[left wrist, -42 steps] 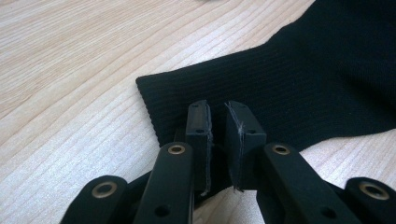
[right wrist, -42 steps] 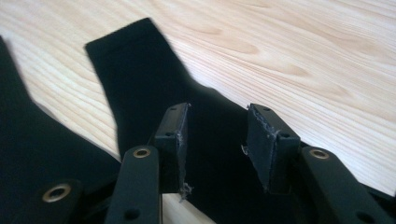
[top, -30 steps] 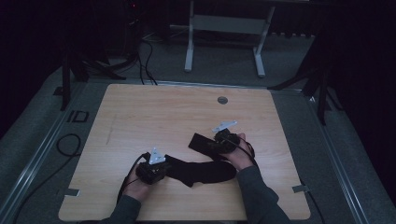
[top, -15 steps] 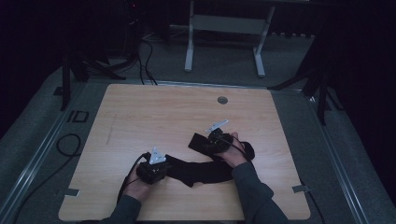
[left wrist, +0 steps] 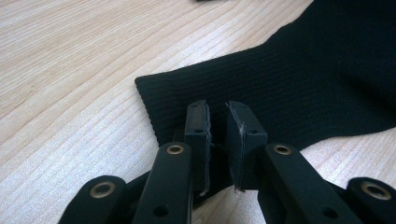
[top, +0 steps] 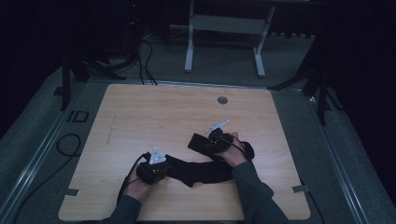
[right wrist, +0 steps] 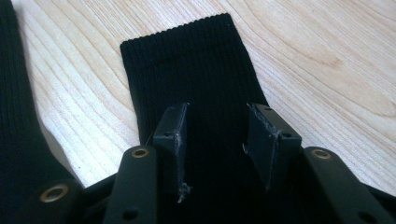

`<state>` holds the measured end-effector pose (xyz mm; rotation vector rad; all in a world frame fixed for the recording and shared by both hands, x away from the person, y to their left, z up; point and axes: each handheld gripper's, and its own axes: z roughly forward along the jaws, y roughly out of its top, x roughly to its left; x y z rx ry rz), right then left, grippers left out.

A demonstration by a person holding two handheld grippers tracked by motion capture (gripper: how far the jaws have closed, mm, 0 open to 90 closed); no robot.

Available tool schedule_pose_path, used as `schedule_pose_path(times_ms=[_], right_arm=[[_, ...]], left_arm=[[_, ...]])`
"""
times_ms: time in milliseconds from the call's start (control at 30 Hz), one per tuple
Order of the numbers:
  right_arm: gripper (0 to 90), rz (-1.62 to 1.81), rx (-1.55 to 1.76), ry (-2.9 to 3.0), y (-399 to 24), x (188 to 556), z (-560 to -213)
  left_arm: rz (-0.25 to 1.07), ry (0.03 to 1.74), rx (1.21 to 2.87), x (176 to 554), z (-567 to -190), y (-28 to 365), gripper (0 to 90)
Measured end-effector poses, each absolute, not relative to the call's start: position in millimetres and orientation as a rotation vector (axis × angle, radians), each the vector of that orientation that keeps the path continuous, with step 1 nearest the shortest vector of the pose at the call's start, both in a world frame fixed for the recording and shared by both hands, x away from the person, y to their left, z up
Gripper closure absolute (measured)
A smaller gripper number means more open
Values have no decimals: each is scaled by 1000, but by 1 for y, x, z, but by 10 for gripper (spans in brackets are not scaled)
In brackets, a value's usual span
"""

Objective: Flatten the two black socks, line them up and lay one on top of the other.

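L gripper (left wrist: 217,135) nearly shut, pinching black sock (left wrist: 299,84); R gripper (right wrist: 217,135) apart over sock cuff, wooden table (top: 154,116).

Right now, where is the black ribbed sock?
In the high view the black ribbed sock lies on the wooden table's near edge, stretched between the left tool and right tool.

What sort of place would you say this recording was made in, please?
Probably a lab or studio set up for recording: a lone wooden table on grey carpet, dark stands and cables around it, and a metal frame behind.

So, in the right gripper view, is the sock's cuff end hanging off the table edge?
No, the sock's cuff end lies flat on the wooden table.
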<state>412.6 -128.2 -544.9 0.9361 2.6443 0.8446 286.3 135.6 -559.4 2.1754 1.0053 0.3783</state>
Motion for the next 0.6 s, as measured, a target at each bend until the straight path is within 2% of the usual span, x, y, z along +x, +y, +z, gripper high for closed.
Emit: schedule_pose_path(times_ms=[100, 133, 167, 200, 233, 267, 300, 333, 600], right_arm=[[578, 844, 933, 2644, -128, 413, -545], [619, 850, 924, 2654, -128, 413, -545], [619, 850, 924, 2654, -128, 413, -545], [672, 854, 914, 2658, -128, 413, -545], [672, 854, 914, 2658, -128, 413, -545], [763, 859, 909, 2657, -129, 414, -545], [763, 859, 909, 2657, -129, 414, -545], [818, 855, 906, 2657, -128, 414, -545], [842, 836, 908, 2645, -125, 414, -544]], left_arm=[[378, 1005, 2175, 286, -559, 136, 796], [376, 1007, 2174, 286, -559, 136, 795], [376, 1007, 2174, 286, -559, 136, 795], [378, 1007, 2173, 286, -560, 136, 792], [378, 1006, 2173, 286, -560, 136, 792], [377, 1005, 2173, 286, -560, 136, 787], [376, 1006, 2173, 286, -560, 136, 787], [376, 1006, 2172, 286, -560, 136, 787], [374, 1008, 2171, 286, -559, 135, 778]])
